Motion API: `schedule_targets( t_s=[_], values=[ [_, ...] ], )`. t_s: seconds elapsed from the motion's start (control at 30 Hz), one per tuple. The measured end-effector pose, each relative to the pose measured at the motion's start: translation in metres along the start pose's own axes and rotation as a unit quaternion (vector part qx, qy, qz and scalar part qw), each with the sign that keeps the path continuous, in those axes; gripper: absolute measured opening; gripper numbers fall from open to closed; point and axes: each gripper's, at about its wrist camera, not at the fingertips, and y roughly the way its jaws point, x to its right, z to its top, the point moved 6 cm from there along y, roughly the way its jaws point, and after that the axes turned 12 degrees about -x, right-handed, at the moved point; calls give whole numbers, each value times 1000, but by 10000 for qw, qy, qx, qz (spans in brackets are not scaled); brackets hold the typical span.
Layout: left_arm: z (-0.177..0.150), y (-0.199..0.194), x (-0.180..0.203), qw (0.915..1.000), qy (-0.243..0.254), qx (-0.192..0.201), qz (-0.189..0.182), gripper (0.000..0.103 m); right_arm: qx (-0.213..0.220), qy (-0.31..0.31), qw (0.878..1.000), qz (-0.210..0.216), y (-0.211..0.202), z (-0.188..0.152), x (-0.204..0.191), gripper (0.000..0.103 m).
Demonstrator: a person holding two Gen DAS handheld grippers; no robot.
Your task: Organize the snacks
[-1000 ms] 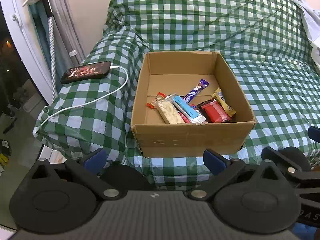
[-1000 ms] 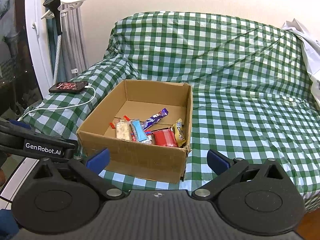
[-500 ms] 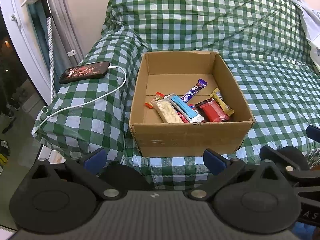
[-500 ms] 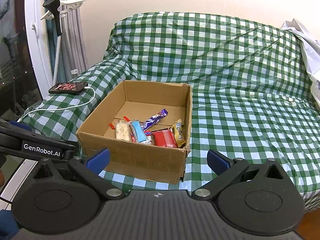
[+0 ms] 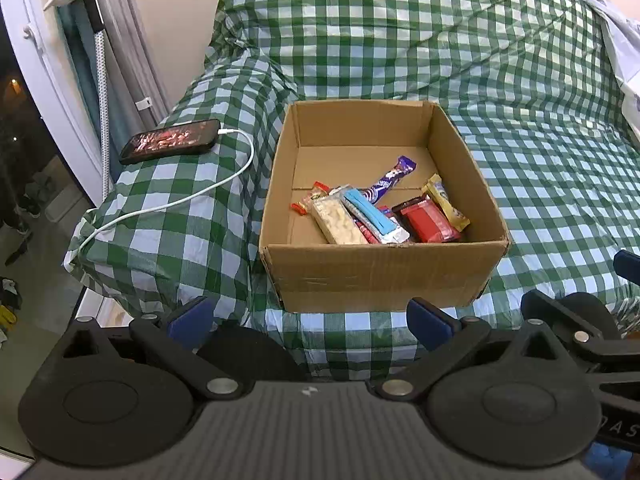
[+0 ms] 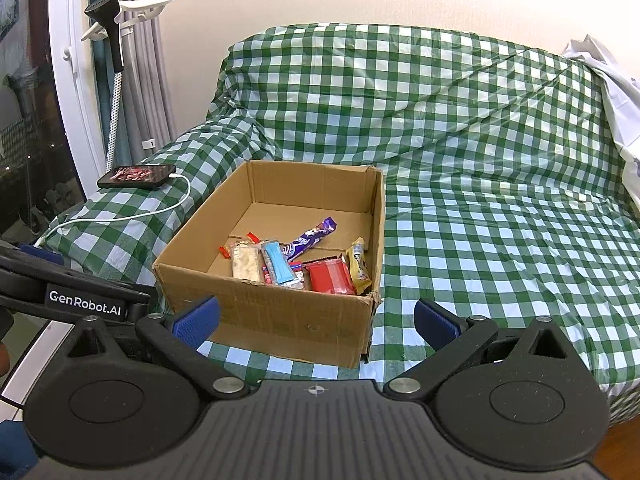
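An open cardboard box (image 5: 360, 276) (image 6: 272, 312) sits on a green checked sofa cover. Inside lie several snack bars: a purple one (image 5: 390, 180) (image 6: 310, 238), a pale one (image 5: 338, 222) (image 6: 245, 263), a light blue one (image 5: 370, 214) (image 6: 279, 265), a red pack (image 5: 428, 222) (image 6: 330, 276) and a yellow one (image 5: 446, 206) (image 6: 358, 264). My left gripper (image 5: 308, 318) is open and empty, just in front of the box. My right gripper (image 6: 316, 320) is open and empty, in front of the box's near right corner.
A black phone (image 5: 170, 141) (image 6: 138, 176) with a white charging cable (image 5: 176, 202) lies on the sofa arm left of the box. White cloth (image 6: 616, 96) hangs at the far right. A steamer stand (image 6: 114, 40) and a curtain are at the left.
Both views have drifted very slightly; the box sits a touch lower and closer in the left wrist view. Nothing was grasped or moved.
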Motion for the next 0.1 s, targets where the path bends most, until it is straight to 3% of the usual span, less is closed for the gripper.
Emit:
schedule_targets(
  t_s=[0.1],
  values=[
    [2, 1, -1, 10000, -34, 21, -3, 103, 6, 2, 10000, 45, 0, 4, 1, 102]
  ],
)
